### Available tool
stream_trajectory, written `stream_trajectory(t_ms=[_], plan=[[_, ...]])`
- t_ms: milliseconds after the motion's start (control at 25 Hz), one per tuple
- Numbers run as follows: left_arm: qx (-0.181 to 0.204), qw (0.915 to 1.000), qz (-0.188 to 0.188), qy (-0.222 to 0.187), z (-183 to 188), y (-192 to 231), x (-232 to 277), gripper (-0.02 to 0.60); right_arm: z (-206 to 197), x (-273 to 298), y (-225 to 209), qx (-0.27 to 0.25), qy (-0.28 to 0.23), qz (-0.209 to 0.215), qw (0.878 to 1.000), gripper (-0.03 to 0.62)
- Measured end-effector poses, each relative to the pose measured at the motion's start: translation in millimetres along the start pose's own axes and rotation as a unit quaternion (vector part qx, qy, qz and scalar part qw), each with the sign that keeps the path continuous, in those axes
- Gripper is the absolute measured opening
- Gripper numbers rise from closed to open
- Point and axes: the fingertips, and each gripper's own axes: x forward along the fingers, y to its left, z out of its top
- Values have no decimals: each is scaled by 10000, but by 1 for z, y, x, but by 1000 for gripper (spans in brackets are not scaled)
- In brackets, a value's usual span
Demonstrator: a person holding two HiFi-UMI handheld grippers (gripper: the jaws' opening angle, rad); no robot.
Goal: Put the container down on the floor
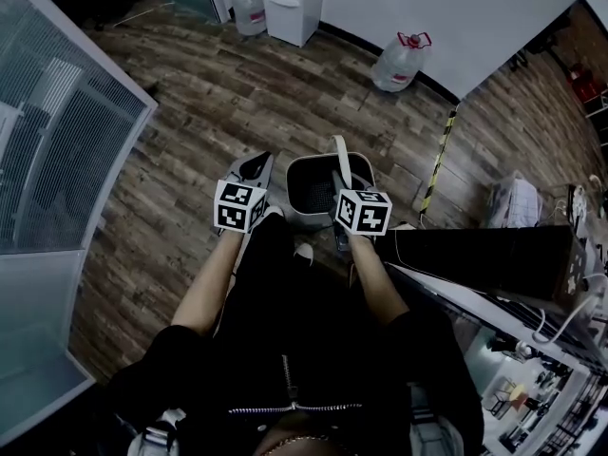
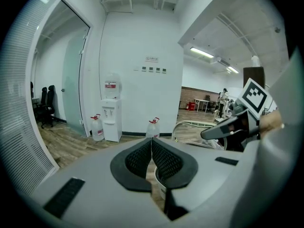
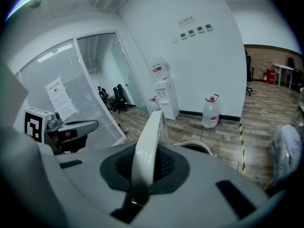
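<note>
Your right gripper point(image 3: 144, 169) is clamped narrow on the white handle point(image 3: 148, 141) of the grey container point(image 1: 312, 196). The handle stands upright between the pads. Your left gripper point(image 2: 151, 158) has its jaws pressed together with nothing between them. In the head view it sits just left of the container's rim. The container is straight ahead of your legs, over the wooden floor point(image 1: 190, 150). Whether its base touches the floor cannot be determined. A water bottle point(image 1: 400, 61) stands well beyond, by the wall.

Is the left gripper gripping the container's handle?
No, the left gripper is shut on nothing; the right gripper clamps the handle.
</note>
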Motion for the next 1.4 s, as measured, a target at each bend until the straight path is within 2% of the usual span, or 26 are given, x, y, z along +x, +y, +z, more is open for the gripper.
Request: stream_trajectory(t_ms=[360, 840, 1400], plan=[[-93, 9999, -91, -6, 4, 35, 43, 15, 26, 45, -11, 159, 21, -132, 9998, 25], [-49, 9987, -501, -102, 59, 99, 136, 15, 99, 122, -25, 309, 12, -451, 9985, 25], [147, 9955, -934, -40, 87, 162, 194, 15, 159, 185, -33, 629, -186, -839, 9943, 25]])
